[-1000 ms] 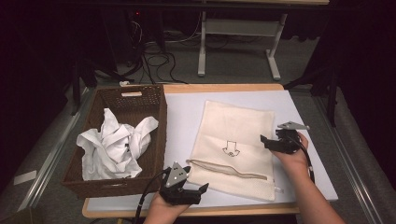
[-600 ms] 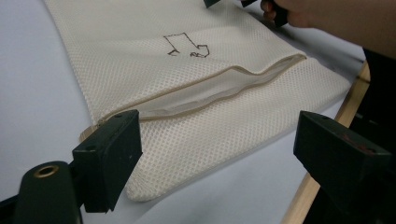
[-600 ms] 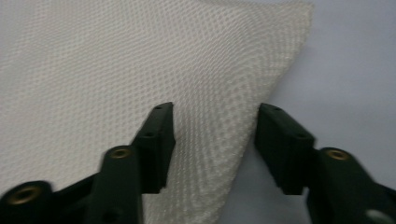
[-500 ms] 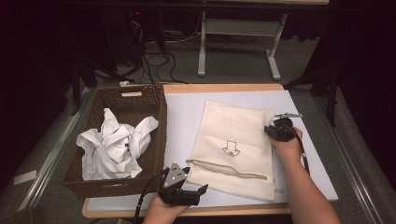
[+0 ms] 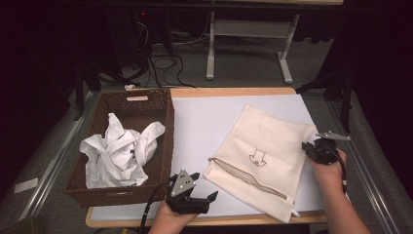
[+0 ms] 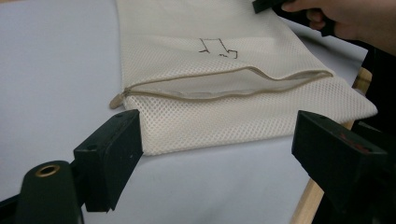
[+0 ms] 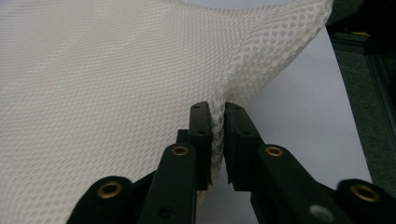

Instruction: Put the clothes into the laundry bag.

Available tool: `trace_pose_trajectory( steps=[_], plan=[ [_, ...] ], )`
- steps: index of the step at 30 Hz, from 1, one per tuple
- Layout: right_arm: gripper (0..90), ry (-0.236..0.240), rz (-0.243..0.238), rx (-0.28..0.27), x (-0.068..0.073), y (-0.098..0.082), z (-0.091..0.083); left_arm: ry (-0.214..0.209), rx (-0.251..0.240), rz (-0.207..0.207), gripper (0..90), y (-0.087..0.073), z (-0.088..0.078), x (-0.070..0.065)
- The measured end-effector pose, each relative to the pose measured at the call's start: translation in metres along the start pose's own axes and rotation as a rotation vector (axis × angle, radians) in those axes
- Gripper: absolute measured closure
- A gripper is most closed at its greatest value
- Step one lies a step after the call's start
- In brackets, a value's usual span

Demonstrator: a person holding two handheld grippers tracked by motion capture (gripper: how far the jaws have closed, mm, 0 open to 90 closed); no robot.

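So the right gripper point(image 7: 217, 122) has just been closing and now pinches the mesh bag point(image 5: 265, 158) at its far right edge — looks like it has swung the bag, whose long axis now runs diagonally across the white mat point(image 5: 209, 122), zipper mouth toward the left gripper point(image 5: 195, 195), which waits with jaws wide apart on nothing.

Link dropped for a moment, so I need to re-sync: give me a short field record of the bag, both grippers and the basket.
mesh bag: lies flat on the white table, zipper partly open
right gripper: jaws have just closed, pinching the bag's mesh at its right edge
left gripper: open, holds nothing, near the bag's zipper end
basket: left of the bag, holds crumpled white cloth
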State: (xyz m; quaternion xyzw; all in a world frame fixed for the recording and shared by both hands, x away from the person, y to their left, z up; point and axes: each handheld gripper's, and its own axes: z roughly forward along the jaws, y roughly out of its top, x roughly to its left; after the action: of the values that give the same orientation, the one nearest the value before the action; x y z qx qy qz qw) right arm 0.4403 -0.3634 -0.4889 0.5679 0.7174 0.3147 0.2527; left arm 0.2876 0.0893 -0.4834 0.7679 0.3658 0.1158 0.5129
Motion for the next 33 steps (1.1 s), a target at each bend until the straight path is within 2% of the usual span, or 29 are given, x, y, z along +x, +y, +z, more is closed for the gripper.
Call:
trace_pose_trajectory(
  steps=[1, 2, 3, 5, 6, 8, 10, 11, 13, 14, 16, 18, 19, 20, 21, 23, 26, 30, 31, 33],
  plan=[
    [71.8, 0.012, 0.0, 0.006, -0.001, -0.004, -0.005, -0.013, -0.004, -0.022, 16.8, -0.001, 0.002, 0.001],
    [55.3, -0.001, -0.015, -0.027, 0.001, -0.012, -0.018, -0.022, 0.0, -0.034, 17.8, -0.001, 0.005, 0.002],
    [55.3, -0.001, -0.015, -0.027, 0.001, -0.012, -0.018, -0.026, 0.009, -0.039, 17.8, -0.002, 0.008, 0.002],
    [45.5, 0.01, -0.01, -0.088, 0.006, -0.018, -0.037, -0.016, 0.044, -0.041, 19.7, -0.004, 0.017, 0.002],
    [43.9, 0.021, -0.013, -0.109, 0.009, -0.021, -0.043, 0.001, 0.061, -0.046, 20.4, -0.004, 0.023, 0.003],
    [43.0, 0.065, -0.027, -0.151, 0.02, -0.029, -0.06, 0.049, 0.082, -0.062, 23.1, -0.004, 0.032, 0.007],
    [41.4, 0.102, -0.065, -0.192, 0.033, -0.038, -0.074, 0.077, 0.078, -0.08, 27.1, -0.002, 0.039, 0.014],
    [41.1, 0.126, -0.081, -0.209, 0.038, -0.042, -0.08, 0.106, 0.078, -0.102, 30.0, 0.0, 0.043, 0.018],
    [41.0, 0.163, -0.084, -0.24, 0.046, -0.049, -0.088, 0.169, 0.071, -0.142, 35.8, 0.002, 0.05, 0.026],
    [41.0, 0.184, -0.086, -0.249, 0.047, -0.051, -0.09, 0.201, 0.073, -0.122, 39.4, 0.003, 0.055, 0.028],
    [40.9, 0.185, -0.107, -0.253, 0.051, -0.055, -0.092, 0.209, 0.12, -0.124, 47.2, 0.004, 0.063, 0.03],
    [40.8, 0.19, -0.107, -0.249, 0.05, -0.056, -0.092, 0.206, 0.175, -0.157, 47.8, 0.001, 0.074, 0.032],
    [40.8, 0.195, -0.097, -0.245, 0.049, -0.057, -0.092, 0.215, 0.172, -0.168, 53.7, 0.0, 0.076, 0.032],
    [40.8, 0.2, -0.1, -0.245, 0.048, -0.057, -0.092, 0.241, 0.161, -0.167, 60.1, -0.002, 0.075, 0.032],
    [40.8, 0.199, -0.098, -0.24, 0.048, -0.058, -0.092, 0.244, 0.162, -0.181, 71.2, -0.002, 0.075, 0.033],
    [40.8, 0.2, -0.099, -0.243, 0.047, -0.059, -0.093, 0.244, 0.173, -0.185, 84.2, -0.001, 0.074, 0.036],
    [40.8, 0.196, -0.096, -0.246, 0.048, -0.06, -0.095, 0.232, 0.175, -0.19, 85.9, 0.0, 0.073, 0.04],
    [40.8, 0.201, -0.103, -0.251, 0.051, -0.06, -0.098, 0.301, 0.172, -0.168, 85.3, 0.0, 0.073, 0.041],
    [40.7, 0.202, -0.103, -0.251, 0.052, -0.06, -0.098, 0.302, 0.17, -0.165, 84.8, 0.0, 0.073, 0.041],
    [40.2, 0.206, -0.101, -0.248, 0.053, -0.06, -0.097, 0.295, 0.149, -0.131, 81.0, 0.0, 0.071, 0.037]
  ],
)
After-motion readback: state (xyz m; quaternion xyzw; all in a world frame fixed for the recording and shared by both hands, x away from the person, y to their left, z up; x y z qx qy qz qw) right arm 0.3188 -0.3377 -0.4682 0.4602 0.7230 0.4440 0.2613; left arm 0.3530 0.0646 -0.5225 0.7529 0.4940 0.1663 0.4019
